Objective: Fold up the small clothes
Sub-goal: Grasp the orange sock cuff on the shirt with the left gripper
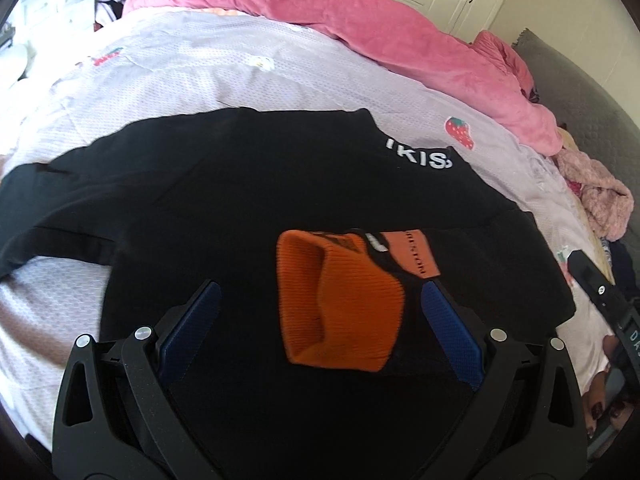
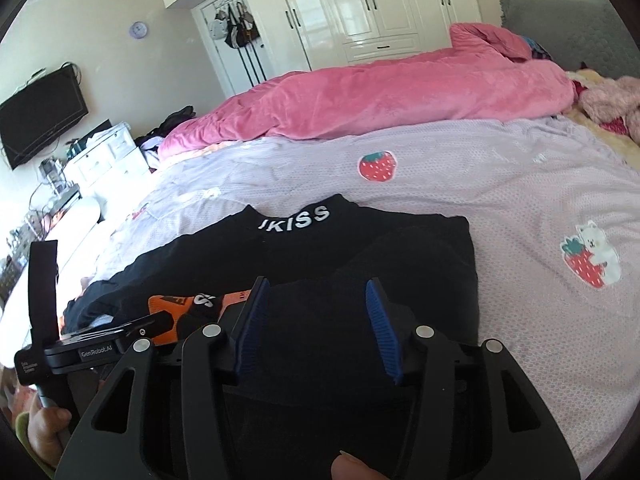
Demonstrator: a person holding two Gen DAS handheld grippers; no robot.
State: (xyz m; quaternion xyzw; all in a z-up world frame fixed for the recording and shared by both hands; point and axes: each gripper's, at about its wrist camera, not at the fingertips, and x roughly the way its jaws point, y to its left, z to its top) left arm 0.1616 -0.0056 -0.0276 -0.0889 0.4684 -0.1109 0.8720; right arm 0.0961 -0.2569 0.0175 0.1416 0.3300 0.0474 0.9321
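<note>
Partly hidden, orange sock [image 2: 188, 306] lies on black top [image 2: 320, 248].

Hidden and cut off, both wrist views

Black top [image 1: 240, 200]: near hem under gripper frame; collar lettering [image 1: 420, 159] partly folded away. Orange sock [image 2: 188, 306]: mostly behind left gripper's body in right view.

Item 1: my right gripper [image 2: 320, 320], blue ribbed pads spread apart, above a black knit top with white "UKISS" collar lettering [image 2: 360, 248].
Item 2: an orange-and-black sock [image 2: 188, 308] on the top's left part.
Item 3: my left gripper [image 2: 100, 344], seen side-on at left.
Item 4: lilac strawberry-print bedsheet [image 2: 500, 184] beneath; rumpled pink plush duvet [image 2: 380, 96] beyond.
</note>
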